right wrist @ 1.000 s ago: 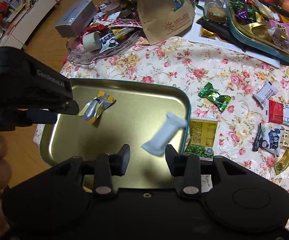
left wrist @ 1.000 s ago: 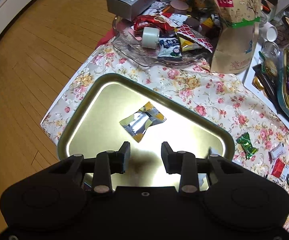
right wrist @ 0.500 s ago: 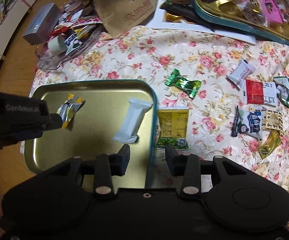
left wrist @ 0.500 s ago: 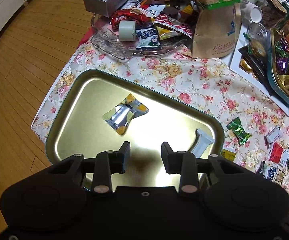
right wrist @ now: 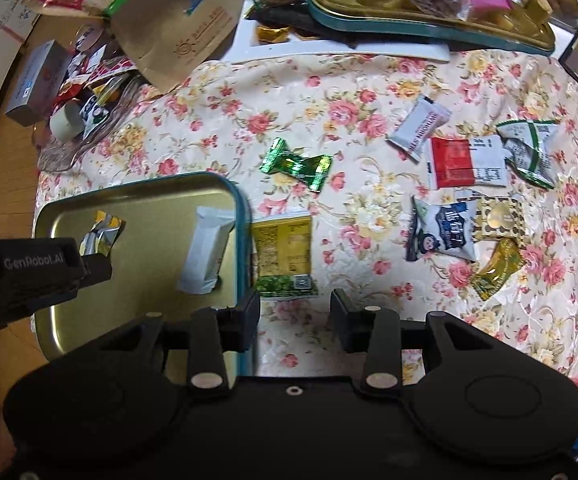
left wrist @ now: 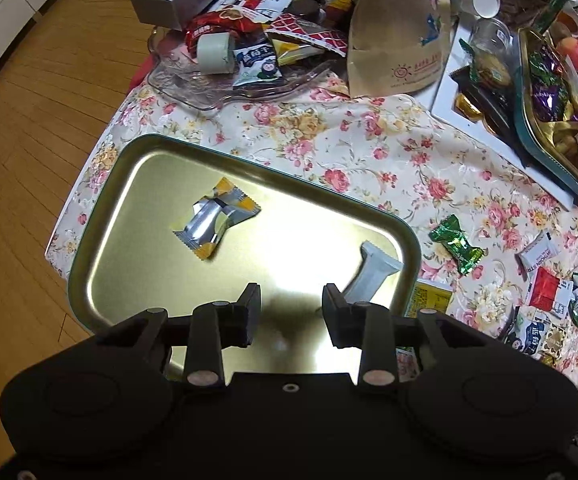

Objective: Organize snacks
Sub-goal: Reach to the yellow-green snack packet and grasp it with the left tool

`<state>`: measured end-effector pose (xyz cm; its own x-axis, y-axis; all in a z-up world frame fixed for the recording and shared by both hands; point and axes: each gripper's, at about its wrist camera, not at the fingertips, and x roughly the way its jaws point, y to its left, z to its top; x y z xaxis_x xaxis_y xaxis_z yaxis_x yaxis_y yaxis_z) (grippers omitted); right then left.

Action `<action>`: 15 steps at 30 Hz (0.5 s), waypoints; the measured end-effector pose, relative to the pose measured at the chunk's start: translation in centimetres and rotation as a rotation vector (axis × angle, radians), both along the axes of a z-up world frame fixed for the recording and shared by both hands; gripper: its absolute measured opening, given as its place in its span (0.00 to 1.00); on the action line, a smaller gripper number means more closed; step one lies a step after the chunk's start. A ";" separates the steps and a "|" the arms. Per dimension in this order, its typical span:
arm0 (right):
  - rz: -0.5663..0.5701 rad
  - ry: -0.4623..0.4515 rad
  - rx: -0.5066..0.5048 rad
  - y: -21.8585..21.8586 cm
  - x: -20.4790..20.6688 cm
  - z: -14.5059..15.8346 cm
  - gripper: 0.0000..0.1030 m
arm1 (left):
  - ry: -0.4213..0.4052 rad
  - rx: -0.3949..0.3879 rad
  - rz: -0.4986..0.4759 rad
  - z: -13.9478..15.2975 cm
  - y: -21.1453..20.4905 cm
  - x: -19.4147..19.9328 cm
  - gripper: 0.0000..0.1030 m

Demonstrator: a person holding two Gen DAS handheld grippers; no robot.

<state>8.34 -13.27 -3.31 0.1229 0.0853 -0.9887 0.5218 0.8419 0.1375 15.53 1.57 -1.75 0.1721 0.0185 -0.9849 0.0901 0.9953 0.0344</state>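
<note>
Just above the right gripper (right wrist: 295,322) in the right wrist view, the yellow-green packet (right wrist: 283,254) is lying flat on the floral worktop (right wrist: 369,92), touching the outer rim of the gold tray (right wrist: 137,188). Gripper is hanging w/ jaws partly apart, nothing between them; left finger is sitting over the tray rim, right finger over bare cloth. Packet's long axis is running up-down in frame, so roughly square to the jaw gap; my read is it's the closest loose snack, and a pinch across its short side wouldn't need much wrist roll.

Other loose ones are sitting further out: green foil candy (right wrist: 296,164) at frame center, white/red/blue packs grouped mid-right.

Left gripper (left wrist: 291,308) is hovering over the tray (left wrist: 129,160), jaws also partly apart and empty. Tray is already carrying the silver-yellow wrapper (left wrist: 215,218) and white bar (left wrist: 373,276), the bar lying by the right rim. In the left view the yellow-green packet is mostly hidden behind the tray edge, so right side looks nearer for it.
</note>
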 end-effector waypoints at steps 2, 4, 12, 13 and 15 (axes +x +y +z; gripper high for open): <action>-0.011 0.003 0.000 -0.6 -0.4 0.1 0.41 | 0.003 0.005 -0.014 -0.2 -0.8 -0.2 0.43; -0.024 0.006 0.001 -1.4 -0.8 0.1 0.41 | 0.011 0.007 -0.027 -0.4 -1.4 -0.4 0.43; -0.113 0.033 -0.003 -5.0 -2.3 -0.1 0.41 | 0.030 0.004 -0.083 -1.2 -3.8 -1.3 0.43; -0.125 0.036 -0.005 -5.4 -2.4 -0.2 0.41 | 0.034 0.004 -0.086 -1.3 -4.0 -1.3 0.43; -0.158 0.042 -0.009 -6.4 -2.8 -0.2 0.41 | 0.049 -0.005 -0.085 -1.7 -4.4 -1.3 0.43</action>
<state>5.50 -19.65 -3.47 0.0924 0.0590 -0.9940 0.6529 0.7501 0.1052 14.18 -2.82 -3.44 0.1240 0.0007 -0.9923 0.1754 0.9842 0.0226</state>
